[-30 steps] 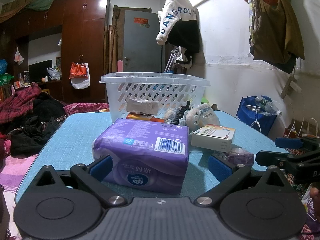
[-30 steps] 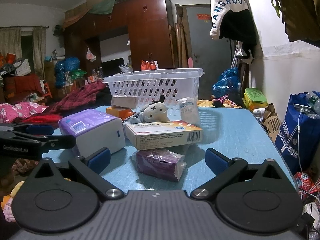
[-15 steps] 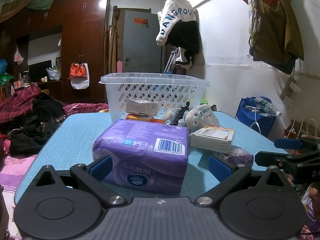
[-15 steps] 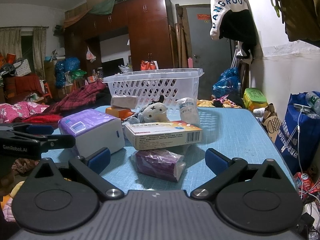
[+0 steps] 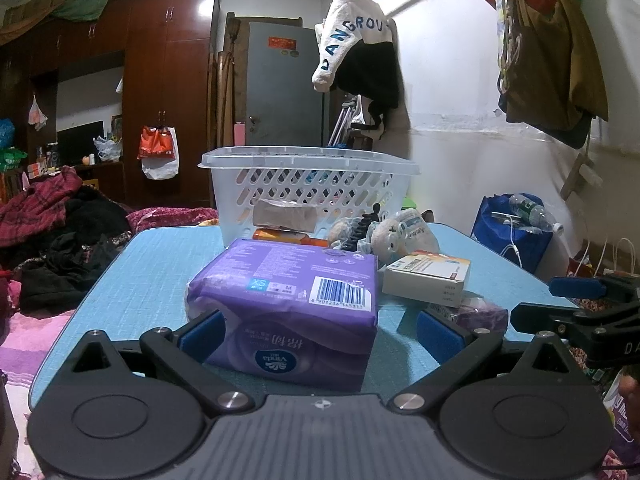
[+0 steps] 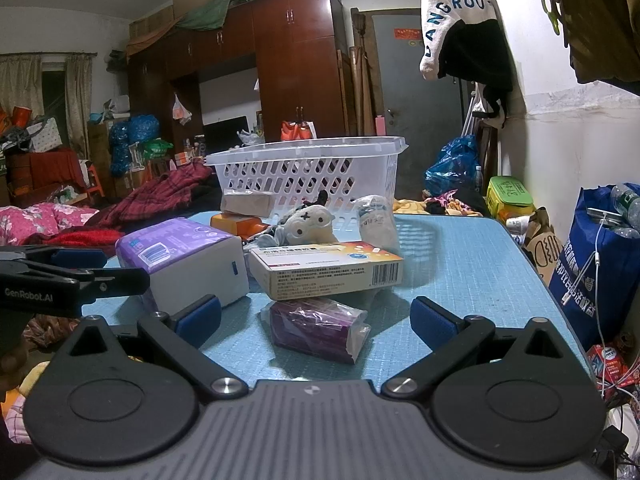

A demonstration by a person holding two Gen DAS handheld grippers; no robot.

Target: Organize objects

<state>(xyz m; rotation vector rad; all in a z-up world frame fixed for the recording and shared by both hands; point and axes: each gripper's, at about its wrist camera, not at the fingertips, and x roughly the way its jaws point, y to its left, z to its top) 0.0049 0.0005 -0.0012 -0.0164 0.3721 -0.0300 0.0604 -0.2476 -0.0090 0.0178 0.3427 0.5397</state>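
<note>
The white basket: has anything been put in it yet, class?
Cannot tell: the white basket stands upright, its inside hidden; the purple pack lies outside.

White perforated plastic basket (image 5: 308,184) sits at the far end of the blue textured surface (image 5: 160,268). Just in front of it — a tan wrapped packet (image 5: 285,216) on an orange box (image 5: 288,237), a plush toy (image 6: 314,222) to the right. Nearer: purple soft pack (image 5: 288,300) left, flat cardboard medicine box (image 6: 326,270) right, small purple wrapped pack (image 6: 316,328) in front of that box.

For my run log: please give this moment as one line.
left gripper: open, at purple pack | right gripper: open, at purple packet | basket: behind
</note>
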